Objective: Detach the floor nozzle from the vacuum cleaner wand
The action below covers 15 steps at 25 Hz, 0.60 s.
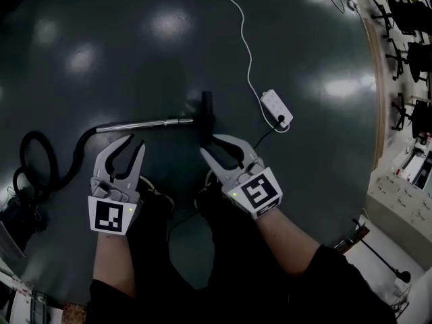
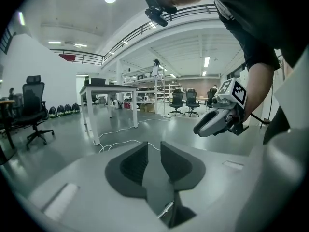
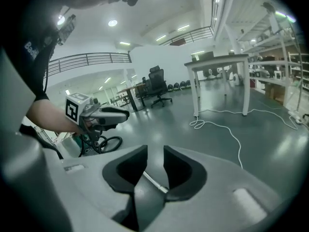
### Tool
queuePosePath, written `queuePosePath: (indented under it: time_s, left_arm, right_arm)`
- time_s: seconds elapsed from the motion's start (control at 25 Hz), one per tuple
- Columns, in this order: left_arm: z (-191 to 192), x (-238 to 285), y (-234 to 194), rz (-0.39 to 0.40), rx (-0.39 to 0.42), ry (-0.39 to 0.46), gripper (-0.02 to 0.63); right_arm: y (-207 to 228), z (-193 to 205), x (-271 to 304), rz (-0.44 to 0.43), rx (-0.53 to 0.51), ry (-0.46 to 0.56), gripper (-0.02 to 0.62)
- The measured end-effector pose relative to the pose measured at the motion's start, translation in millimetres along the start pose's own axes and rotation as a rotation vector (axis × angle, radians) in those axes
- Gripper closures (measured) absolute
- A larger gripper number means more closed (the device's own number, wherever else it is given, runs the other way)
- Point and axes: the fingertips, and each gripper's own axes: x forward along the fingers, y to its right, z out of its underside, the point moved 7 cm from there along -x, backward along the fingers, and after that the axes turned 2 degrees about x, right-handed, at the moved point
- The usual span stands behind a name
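On the floor (image 1: 283,46), wand (image 1: 142,123) touches floor nozzle (image 1: 207,112).

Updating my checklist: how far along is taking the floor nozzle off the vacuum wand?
Nothing looks done: the floor nozzle appears joined to the wand, lying on the floor. Nothing is in hand: the left gripper and right gripper are open and empty, above the floor. Left to do: grip wand and nozzle, then pull them apart.
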Motion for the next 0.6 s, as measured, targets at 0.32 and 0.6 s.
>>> queuePosePath:
  time_s: [0.32, 0.6]
  left_arm:
    - [72.3, 47.7, 10.8, 0.174, 0.16, -0.076, 0.492]
    - [149.7, 86.5, 28.7, 0.34, 0.275, -0.186, 0.465]
  right_arm:
    - [30.9, 70.8, 63.6, -0.042, -0.118, -0.048, 0.465]
    - [55.3, 131.5, 111.4, -0.087, -0.231, -0.157, 0.439]
